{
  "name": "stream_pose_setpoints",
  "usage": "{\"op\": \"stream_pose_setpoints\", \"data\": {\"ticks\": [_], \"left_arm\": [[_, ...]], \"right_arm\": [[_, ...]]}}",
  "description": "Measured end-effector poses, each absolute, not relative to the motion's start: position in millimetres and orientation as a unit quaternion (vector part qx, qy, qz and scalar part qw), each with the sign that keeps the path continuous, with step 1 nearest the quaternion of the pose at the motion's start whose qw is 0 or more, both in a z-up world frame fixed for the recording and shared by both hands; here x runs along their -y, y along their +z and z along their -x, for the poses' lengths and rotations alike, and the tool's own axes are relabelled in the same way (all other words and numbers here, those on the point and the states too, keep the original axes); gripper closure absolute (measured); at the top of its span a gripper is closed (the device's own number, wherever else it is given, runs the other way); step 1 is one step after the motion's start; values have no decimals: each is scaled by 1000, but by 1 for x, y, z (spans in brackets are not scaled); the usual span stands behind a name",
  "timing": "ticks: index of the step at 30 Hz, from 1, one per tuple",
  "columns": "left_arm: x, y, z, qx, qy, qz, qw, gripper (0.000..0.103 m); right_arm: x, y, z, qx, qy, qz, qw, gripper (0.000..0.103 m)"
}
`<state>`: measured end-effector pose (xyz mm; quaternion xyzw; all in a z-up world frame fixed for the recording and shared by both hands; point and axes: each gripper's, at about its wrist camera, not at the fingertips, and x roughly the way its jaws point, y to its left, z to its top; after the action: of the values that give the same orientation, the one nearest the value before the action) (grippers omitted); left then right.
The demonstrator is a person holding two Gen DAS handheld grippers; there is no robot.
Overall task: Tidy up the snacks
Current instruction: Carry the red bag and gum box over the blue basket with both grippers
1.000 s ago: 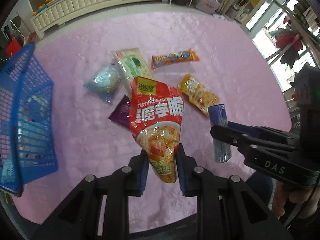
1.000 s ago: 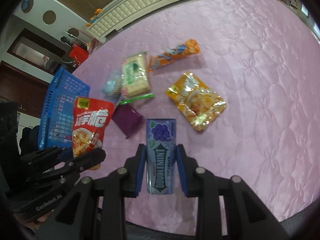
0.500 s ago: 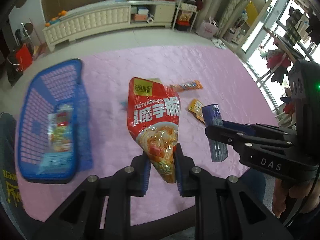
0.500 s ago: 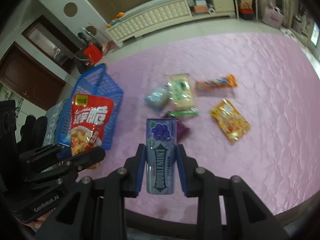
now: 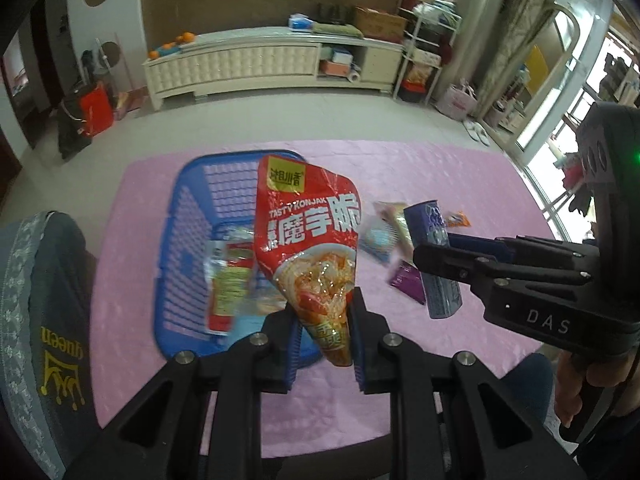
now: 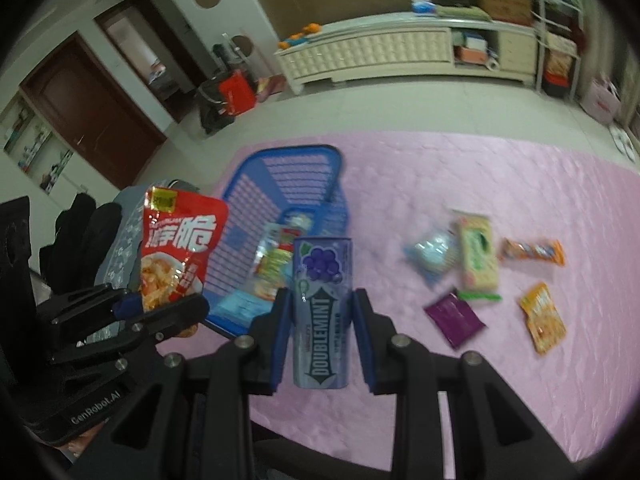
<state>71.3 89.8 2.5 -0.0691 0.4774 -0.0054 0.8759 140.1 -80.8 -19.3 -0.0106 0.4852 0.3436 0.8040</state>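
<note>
While left tool (image 5: 322,334) pinches only pouch (image 5: 308,240) corner and right tool (image 6: 320,344) clamps gum (image 6: 322,308), may slip short of basket (image 5: 180,248).

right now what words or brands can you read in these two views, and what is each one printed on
"TASTY KONJAK", plus large Chinese characters: red foil snack pouch clamped in the left gripper.
"DOUBLEMINT": purple grape gum canister clamped in the right gripper.
"DAS": black body of the right gripper, left wrist view.
"GenRobot.AI": black body of the left gripper, right wrist view.
"queen": grey fabric cushion.
Loose packets on the pink quilted cloth and in the blue plastic basket: too blurred.
</note>
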Motion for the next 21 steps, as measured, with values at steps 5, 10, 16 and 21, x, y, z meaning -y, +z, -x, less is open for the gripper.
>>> {"op": "stream_pose_setpoints", "data": {"ticks": [5,10,16,21], "left_arm": [[-120,2,-75,-467,8,81,880,84],[-152,-15,-84,-472,18,94,876,84],[-177,-41,-108,-477,17,107,872,84],[-186,-56,-126,-482,17,107,869,84]], "right_arm": [[43,-23,-146,-488,358,35,795,68],[1,-35,-161,-496,368,65,784,68],[-45,-62,-189,-501,367,111,776,68],[-68,-89,-211,-514,361,145,764,68]]}}
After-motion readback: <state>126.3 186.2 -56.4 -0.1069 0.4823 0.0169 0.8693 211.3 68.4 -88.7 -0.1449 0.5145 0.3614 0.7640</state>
